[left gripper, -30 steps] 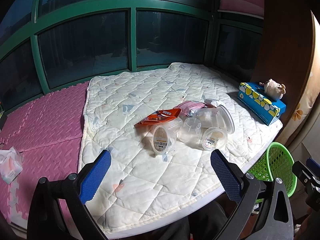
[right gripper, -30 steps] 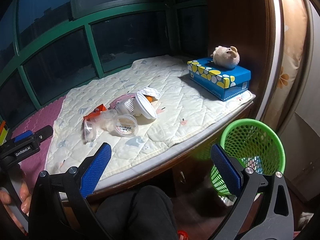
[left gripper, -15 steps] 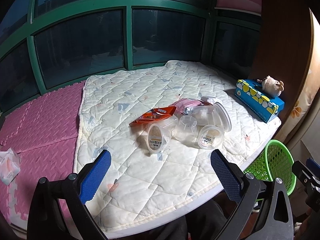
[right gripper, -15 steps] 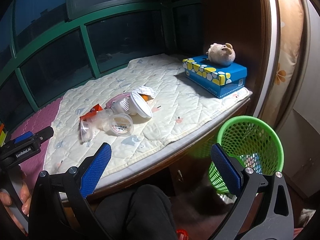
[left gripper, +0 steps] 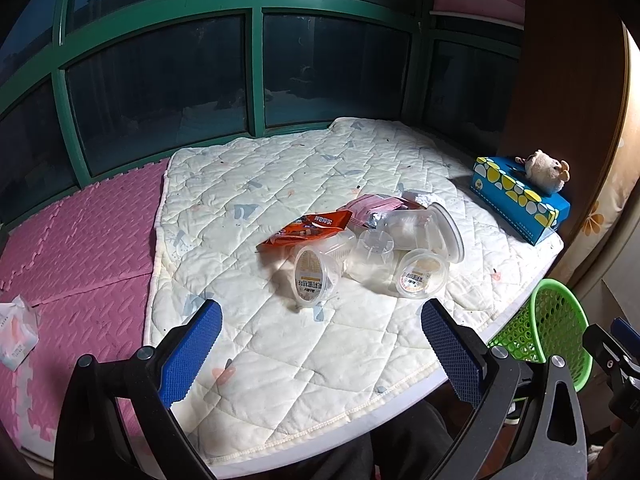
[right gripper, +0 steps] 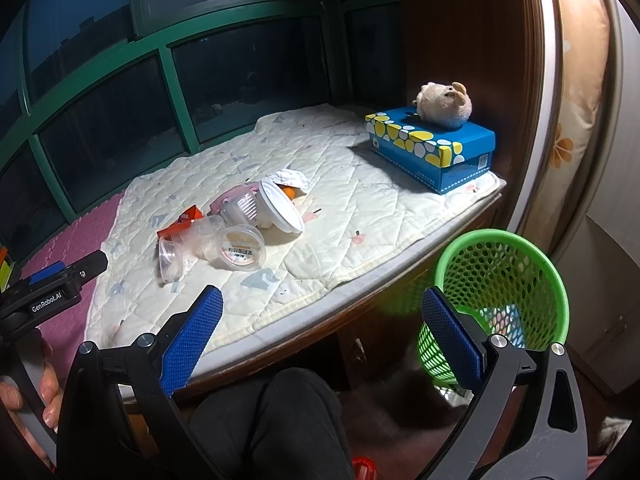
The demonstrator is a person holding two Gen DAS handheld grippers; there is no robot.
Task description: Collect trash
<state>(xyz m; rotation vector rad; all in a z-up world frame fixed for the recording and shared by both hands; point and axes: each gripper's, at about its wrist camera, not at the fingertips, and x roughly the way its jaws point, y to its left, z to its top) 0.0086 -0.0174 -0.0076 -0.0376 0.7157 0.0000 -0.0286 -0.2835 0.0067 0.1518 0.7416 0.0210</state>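
Observation:
A heap of trash lies mid-quilt: an orange snack wrapper [left gripper: 310, 228], a pink packet [left gripper: 374, 205], crumpled white paper [right gripper: 289, 178] and several clear plastic cups [left gripper: 314, 274] [right gripper: 240, 247], one large with a white lid [right gripper: 280, 206]. The green mesh bin [right gripper: 500, 280] stands on the floor by the platform's edge, also seen as the bin [left gripper: 548, 338] at lower right. My left gripper [left gripper: 320, 354] hovers open in front of the heap, touching nothing. My right gripper [right gripper: 322, 338] is open too, above the platform edge, beside the bin.
A blue tissue box [right gripper: 432, 146] with a plush toy [right gripper: 444, 100] sits at the quilt's right end by a wooden wall. Pink foam mats [left gripper: 76, 240] lie left, with a tissue pack [left gripper: 16, 332]. Green-framed windows stand behind. A person's dark-trousered legs [right gripper: 272, 420] are below.
Both views have shifted slightly: the left gripper has drifted left and back a little, the right one has swung toward the bin. Both stayed open and the trash has not moved.

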